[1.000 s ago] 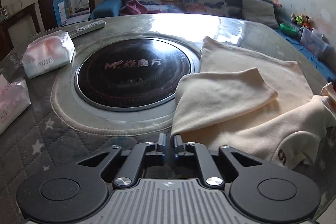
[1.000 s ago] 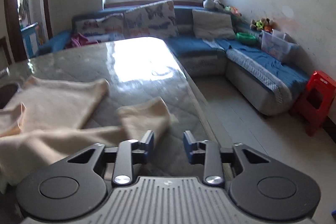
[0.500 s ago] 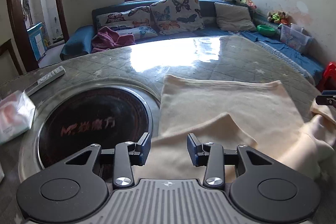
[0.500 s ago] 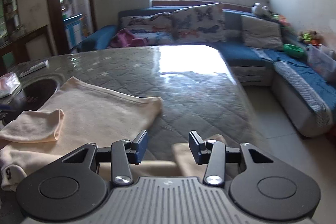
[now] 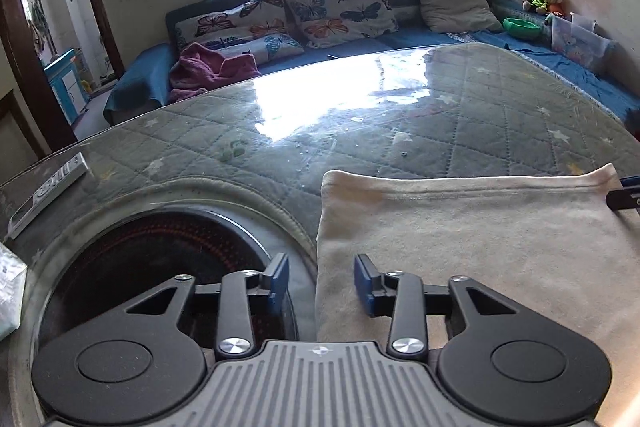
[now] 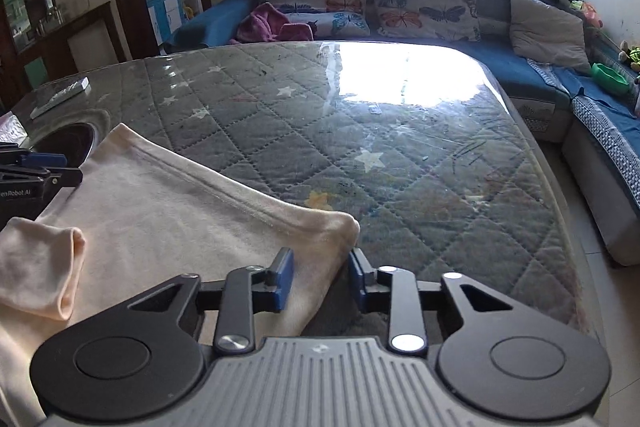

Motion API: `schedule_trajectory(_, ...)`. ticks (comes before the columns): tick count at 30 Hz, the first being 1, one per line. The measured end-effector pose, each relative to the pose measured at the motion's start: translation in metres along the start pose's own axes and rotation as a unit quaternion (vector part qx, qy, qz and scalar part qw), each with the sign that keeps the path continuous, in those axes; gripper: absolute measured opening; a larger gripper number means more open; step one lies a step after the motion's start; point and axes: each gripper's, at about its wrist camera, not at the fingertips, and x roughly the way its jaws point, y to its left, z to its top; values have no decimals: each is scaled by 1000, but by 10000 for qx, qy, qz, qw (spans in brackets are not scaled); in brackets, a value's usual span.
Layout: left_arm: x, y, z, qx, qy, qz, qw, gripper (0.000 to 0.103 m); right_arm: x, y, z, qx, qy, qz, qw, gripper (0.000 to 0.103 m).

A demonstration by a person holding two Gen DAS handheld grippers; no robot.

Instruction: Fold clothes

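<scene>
Living room, quilted star-pattern table [image 6: 400, 155] under a clear glossy cover, blue sofa and window far behind. Cream garment [image 5: 460, 247] lies flat on near part of table, hem edge running along its far side, right of the round black hotplate [image 5: 152, 267] set into the tabletop. One sleeve [image 6: 40, 267] already folded onto the body, near left in right wrist view.

Left gripper [image 5: 321, 281] spread, straddling garment's left side edge near the far-left corner, holding nothing. Right gripper [image 6: 320, 281] spread too, straddling the right edge just short of the far-right hem corner [image 6: 340, 227], nothing pinched yet.

Step looks like grabbing both hem corners for a fold toward the near side. To do it well: lower each gripper so one finger slides under the fabric edge, close on all layers, not just the top. Both should pinch at matching spots along the hem, lift together, keep cloth taut between them so the fold line lands straight. Risk: glossy cover may let cloth slide; the folded sleeve may shift.
</scene>
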Motion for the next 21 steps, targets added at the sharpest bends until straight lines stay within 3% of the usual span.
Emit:
schedule_trajectory(3, 5, -1, 3, 88, -47, -43, 9999, 6, 5, 0, 7, -41, 5, 19, 10000, 12)
schedule_trajectory(4, 7, -1, 5, 111, -55, -35, 9999, 5, 8, 2, 10, -87, -5, -8, 10000, 8)
schedule_trajectory(12, 24, 11, 17, 12, -72, 397, 9992, 4, 35, 13, 44, -412, -176, -245, 9987, 6)
schedule_trajectory(18, 22, 15, 18, -101, -54, 428, 9990, 9, 27, 18, 47, -529, -211, -260, 9980, 13)
schedule_trajectory(20, 19, 15, 17, -134, -55, 413, 9990, 9, 20, 19, 45, -558, -238, -254, 9978, 19)
schedule_trajectory(21, 16, 15, 16, -150, -58, 409, 9990, 9, 16, 19, 44, -573, -251, -252, 9977, 26)
